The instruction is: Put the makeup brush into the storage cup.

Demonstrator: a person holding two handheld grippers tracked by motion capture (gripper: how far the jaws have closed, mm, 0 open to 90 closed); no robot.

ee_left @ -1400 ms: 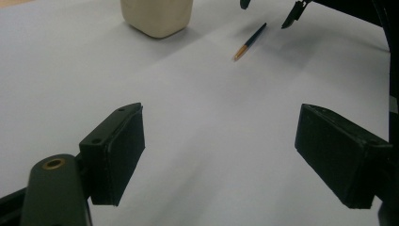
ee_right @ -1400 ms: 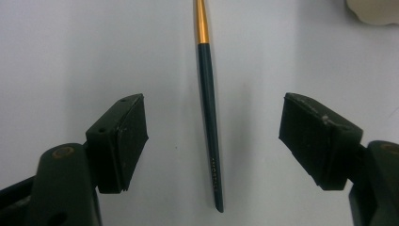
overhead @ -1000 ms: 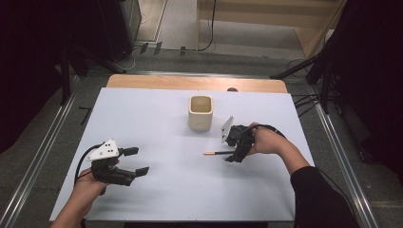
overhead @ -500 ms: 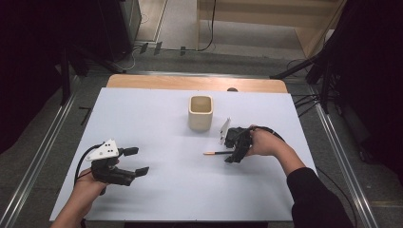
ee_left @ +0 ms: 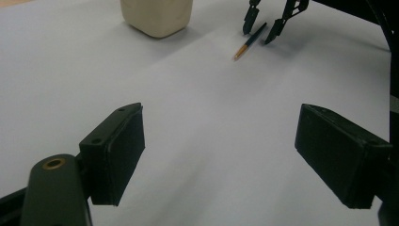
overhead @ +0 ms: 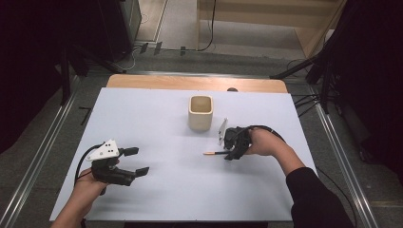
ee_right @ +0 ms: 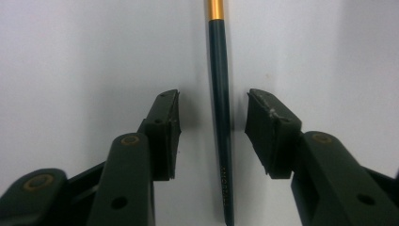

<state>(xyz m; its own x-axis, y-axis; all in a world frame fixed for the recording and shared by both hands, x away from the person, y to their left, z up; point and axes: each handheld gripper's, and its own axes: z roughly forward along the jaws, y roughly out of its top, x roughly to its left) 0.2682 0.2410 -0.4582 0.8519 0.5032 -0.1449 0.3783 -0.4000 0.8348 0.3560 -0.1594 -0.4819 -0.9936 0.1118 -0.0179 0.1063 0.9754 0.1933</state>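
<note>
The pencil (ee_right: 220, 108) lies flat on the worktop (overhead: 157, 118), just right of the cup (overhead: 200, 113), not yet lifted. The left claw (overhead: 135, 161) is held wide, well left of the cup. The right claw (ee_right: 212, 127), just narrowing, straddles the pencil without pressing.

Open white tabletop (overhead: 161, 190) is left between the two grippers — passage there is unobstructed. The middle rear is blocked by a cream square-sided ceramic cup (overhead: 200, 112), and a thin dark pencil with a gold band (overhead: 216, 153) lies just in front of it.
</note>
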